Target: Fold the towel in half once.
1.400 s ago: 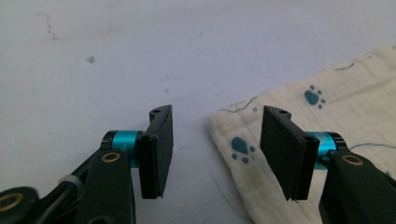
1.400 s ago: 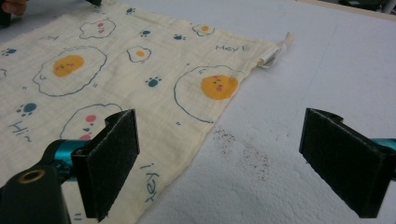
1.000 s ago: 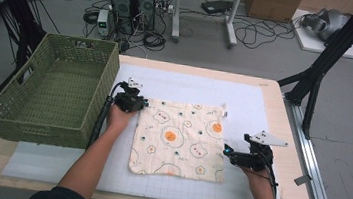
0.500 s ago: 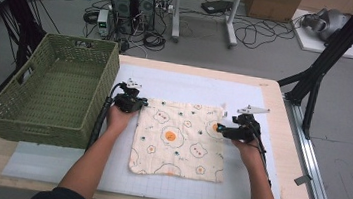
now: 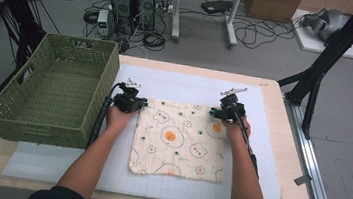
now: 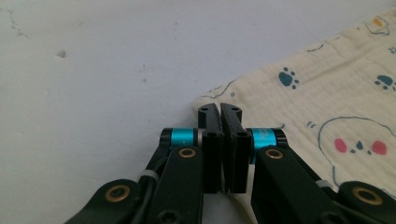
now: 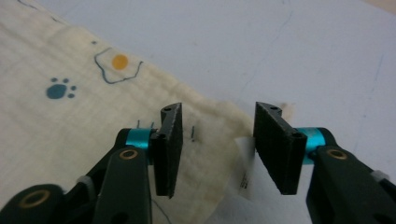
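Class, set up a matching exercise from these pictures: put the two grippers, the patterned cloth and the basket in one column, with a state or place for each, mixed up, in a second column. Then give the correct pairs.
Column one:
1. left gripper
2. right gripper
3. patterned cloth
4. green woven basket

Column two:
A. spread flat on the white mat
B. jaws apart over a cloth corner with a label
C. at the table's left edge
D. jaws together at a cloth corner

Pairs: 1-D, 2-B, 3-A, 4-C
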A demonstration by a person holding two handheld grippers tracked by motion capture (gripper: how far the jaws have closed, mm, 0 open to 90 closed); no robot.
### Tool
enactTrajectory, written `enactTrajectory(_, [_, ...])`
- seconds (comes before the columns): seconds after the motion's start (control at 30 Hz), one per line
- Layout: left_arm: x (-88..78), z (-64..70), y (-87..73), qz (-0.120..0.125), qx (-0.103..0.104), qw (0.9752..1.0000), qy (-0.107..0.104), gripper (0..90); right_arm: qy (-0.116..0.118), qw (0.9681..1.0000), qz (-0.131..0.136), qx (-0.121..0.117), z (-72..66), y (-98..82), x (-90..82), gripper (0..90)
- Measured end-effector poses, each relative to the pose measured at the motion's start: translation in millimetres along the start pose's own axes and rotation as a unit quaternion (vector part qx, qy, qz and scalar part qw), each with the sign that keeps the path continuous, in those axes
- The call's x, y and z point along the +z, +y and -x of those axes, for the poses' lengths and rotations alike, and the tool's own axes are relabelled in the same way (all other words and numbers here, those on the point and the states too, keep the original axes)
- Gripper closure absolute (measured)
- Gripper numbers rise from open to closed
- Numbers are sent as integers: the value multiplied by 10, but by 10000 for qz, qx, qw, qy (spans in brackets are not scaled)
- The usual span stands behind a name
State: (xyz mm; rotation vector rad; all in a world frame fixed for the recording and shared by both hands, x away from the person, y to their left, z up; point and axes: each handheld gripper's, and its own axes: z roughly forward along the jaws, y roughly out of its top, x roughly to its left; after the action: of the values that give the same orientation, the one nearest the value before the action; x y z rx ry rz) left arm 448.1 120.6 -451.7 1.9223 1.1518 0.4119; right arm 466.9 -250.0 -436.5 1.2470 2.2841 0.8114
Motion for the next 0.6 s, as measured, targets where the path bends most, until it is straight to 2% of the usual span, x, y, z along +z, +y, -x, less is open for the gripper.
enactTrajectory(0.07, [-2,-15,-3,12,-80,10000,-45,867,110,9999,28,38,-2,17,21,652])
enactTrajectory(0.13, [-6,-31,-1,13,-145,9999,-59,868,261,9996,3,-113,-29,30,16,803])
enactTrajectory(0.17, [-11,-41,2,13,-173,9998,-49,869,170,9994,-66,-309,-62,50,7,837])
enactTrajectory(0.23, [-46,-65,26,187,-280,9994,30,873,42,9993,-113,-347,-88,83,-9,850])
enactTrajectory(0.27, [-69,-77,40,286,-317,9991,61,873,-9,9996,-50,-294,-82,94,-27,850])
enactTrajectory(0.33, [-140,-114,95,610,-480,9969,99,874,-58,9996,218,-185,-60,115,-73,850])
enactTrajectory(0.4, [-200,-142,133,821,-517,9952,89,874,-112,9985,529,-103,-47,141,-138,850])
enactTrajectory(0.47, [-238,-141,145,911,-485,9946,40,874,-107,9972,727,-105,-46,154,-197,849])
enactTrajectory(0.53, [-271,-122,144,842,-321,9959,-9,874,-35,9958,908,-69,-50,152,-245,850])
enactTrajectory(0.6, [-314,-93,145,858,-220,9961,-66,873,17,9956,925,-133,-74,135,-271,849])
